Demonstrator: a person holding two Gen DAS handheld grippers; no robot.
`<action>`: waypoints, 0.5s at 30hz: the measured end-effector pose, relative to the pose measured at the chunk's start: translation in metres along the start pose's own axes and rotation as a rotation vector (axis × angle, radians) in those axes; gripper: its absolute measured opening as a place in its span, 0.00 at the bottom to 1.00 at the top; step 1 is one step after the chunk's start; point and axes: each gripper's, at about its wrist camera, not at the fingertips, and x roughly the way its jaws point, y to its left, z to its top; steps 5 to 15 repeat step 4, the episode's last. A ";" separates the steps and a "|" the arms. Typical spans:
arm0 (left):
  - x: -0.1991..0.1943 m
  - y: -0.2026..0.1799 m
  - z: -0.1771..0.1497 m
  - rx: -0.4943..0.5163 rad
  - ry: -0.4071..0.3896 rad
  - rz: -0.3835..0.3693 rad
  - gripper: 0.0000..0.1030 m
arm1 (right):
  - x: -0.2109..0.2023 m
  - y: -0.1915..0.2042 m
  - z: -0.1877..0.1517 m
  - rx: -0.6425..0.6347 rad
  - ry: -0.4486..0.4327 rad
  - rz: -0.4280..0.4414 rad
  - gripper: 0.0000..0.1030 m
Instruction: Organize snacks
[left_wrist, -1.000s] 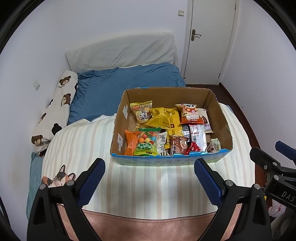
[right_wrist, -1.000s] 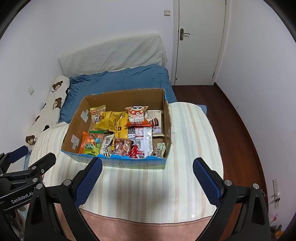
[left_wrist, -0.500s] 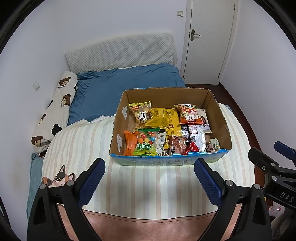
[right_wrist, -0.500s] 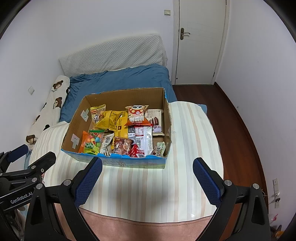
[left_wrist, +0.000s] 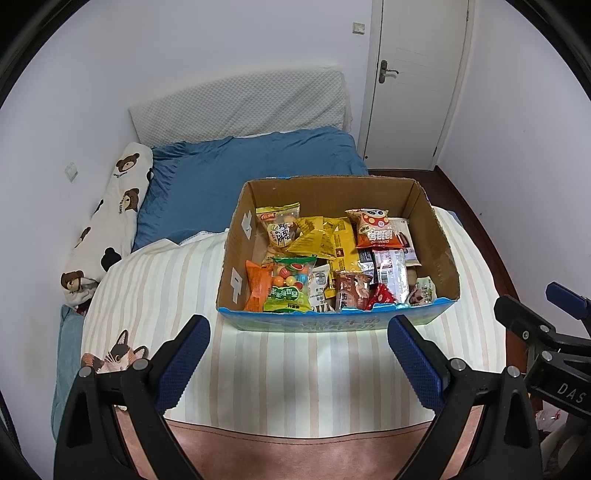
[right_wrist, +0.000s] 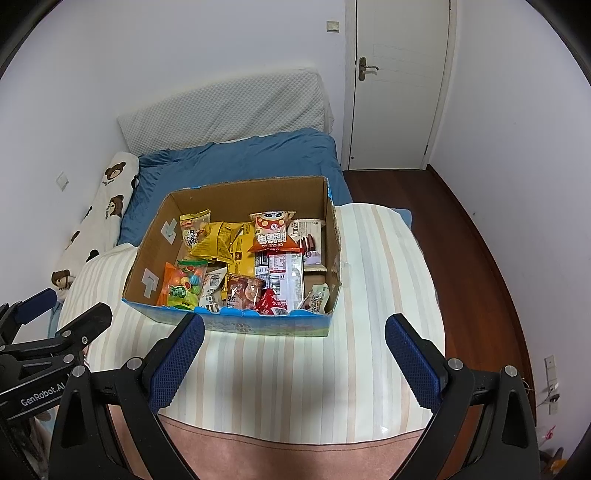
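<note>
Hovering over the bed now, I've got my left tool (left_wrist: 297, 341) spread wide, blue-padded fingers (left_wrist: 181, 365) well apart and nothing between them. My right tool (right_wrist: 293, 341) is the same, gaping wide and empty, and it pokes into the left wrist view at the right edge. Both hang above the cream striped blanket (left_wrist: 295, 373), short of the box.

There it sits on that blanket: the open brown cardboard box with a blue printed front wall (left_wrist: 439, 254), packed with snacks. Front left in the box is the green candy bag with coloured sweets printed on it (left_wrist: 288, 286), leaning on an orange packet (left_wrist: 256, 282) just beside it. Behind those stands a clear-windowed yellow-topped bag (left_wrist: 280, 227) against the left wall. In the middle lie crumpled yellow foil packets (left_wrist: 321, 238). Further right is the red-and-white cartoon-faced snack bag (left_wrist: 375, 229), propped up over a white packet with brown bars pictured on it (right_wrist: 308, 236). Near the front wall I see a brown-red wrapped bar (left_wrist: 351, 290), a small red packet (left_wrist: 382, 295) touching it, and a white wrapper with a barcode (left_wrist: 388, 271) behind.

Beyond the box there's a blue pillow (left_wrist: 251, 173) and a long white bear-print bolster (left_wrist: 110, 221) along the wall.
</note>
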 end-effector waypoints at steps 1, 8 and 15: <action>-0.001 0.000 0.000 0.002 -0.003 0.000 0.96 | 0.000 0.000 0.000 0.000 0.000 -0.001 0.97; -0.003 0.000 0.000 0.004 -0.008 -0.002 0.96 | 0.000 -0.001 -0.001 0.001 0.001 -0.001 0.97; -0.003 0.000 0.000 0.004 -0.008 -0.002 0.96 | 0.000 -0.001 -0.001 0.001 0.001 -0.001 0.97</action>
